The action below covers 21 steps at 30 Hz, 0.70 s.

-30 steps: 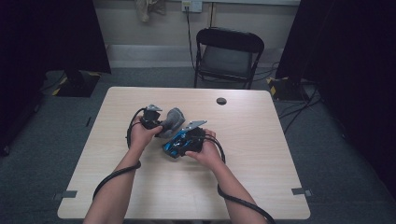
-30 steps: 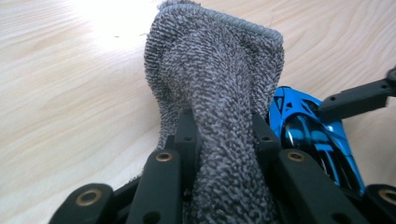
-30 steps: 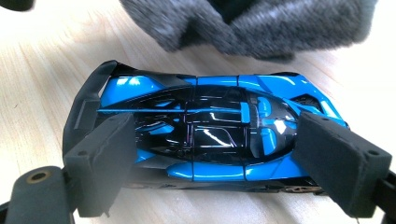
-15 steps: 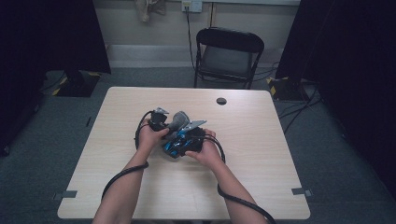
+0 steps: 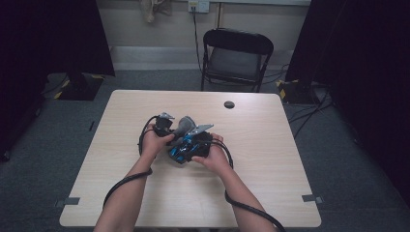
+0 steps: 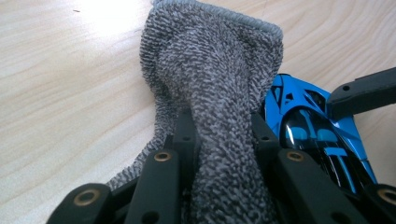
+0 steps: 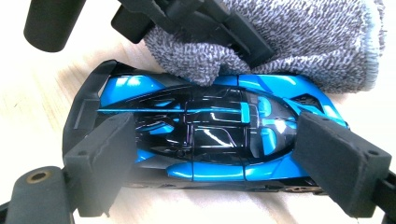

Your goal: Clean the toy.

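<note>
table (image 5: 270,183) bearing all | L gripper (image 6: 219,140) jaws nearly shut, pinching grey cloth (image 6: 210,74) btwn pads, cloth standing up past fingertips, pressing on car's side | R gripper (image 7: 215,154) jaws wide, clamping blue toy car (image 7: 205,126) lengthwise, pads at nose + tail | car lying btwn R fingers, just beside L's

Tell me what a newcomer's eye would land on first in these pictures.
First the glossy blue and black toy car, lying on the table with the right gripper clamped on it nose to tail. Next the grey terry cloth, bunched in the shut jaws of the left gripper and pressed against the car's side. Beyond the table's far edge stands a black folding chair.
</note>
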### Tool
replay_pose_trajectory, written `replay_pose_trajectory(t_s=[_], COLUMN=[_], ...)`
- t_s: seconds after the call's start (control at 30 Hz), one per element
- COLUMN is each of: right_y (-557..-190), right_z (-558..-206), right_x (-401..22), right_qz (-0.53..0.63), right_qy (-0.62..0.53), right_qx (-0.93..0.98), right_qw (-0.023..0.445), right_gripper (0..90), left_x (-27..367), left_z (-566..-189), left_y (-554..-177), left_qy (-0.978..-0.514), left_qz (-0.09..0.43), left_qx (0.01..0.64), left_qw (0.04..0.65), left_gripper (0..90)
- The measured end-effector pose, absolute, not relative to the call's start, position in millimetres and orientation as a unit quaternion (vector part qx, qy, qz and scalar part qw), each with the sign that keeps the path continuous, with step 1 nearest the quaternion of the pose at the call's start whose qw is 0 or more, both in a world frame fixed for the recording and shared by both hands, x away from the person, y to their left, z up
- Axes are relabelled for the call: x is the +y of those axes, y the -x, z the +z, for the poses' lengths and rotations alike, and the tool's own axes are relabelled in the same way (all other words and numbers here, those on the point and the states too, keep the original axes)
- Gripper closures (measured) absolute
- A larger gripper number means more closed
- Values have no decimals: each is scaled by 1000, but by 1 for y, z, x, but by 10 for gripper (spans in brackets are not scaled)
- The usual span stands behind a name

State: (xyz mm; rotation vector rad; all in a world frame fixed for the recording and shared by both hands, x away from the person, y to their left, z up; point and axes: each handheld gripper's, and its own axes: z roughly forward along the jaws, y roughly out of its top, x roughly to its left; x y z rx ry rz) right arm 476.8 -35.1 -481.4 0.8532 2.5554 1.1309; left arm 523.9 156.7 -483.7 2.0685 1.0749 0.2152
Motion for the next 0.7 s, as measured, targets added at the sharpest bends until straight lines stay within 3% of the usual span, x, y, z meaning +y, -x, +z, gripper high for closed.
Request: replay_pose_trajectory(t_s=[0.7], right_y=[-477], right_z=[-481], right_x=[-35], right_qz=[383], right_qy=[-291], right_qx=[870], right_qw=[109], right_gripper=[130], left_x=[168], left_z=[-482], left_y=[-513], left_qy=[-810], left_qz=[65], left_qx=[429], left_qw=[394], left_gripper=[710])
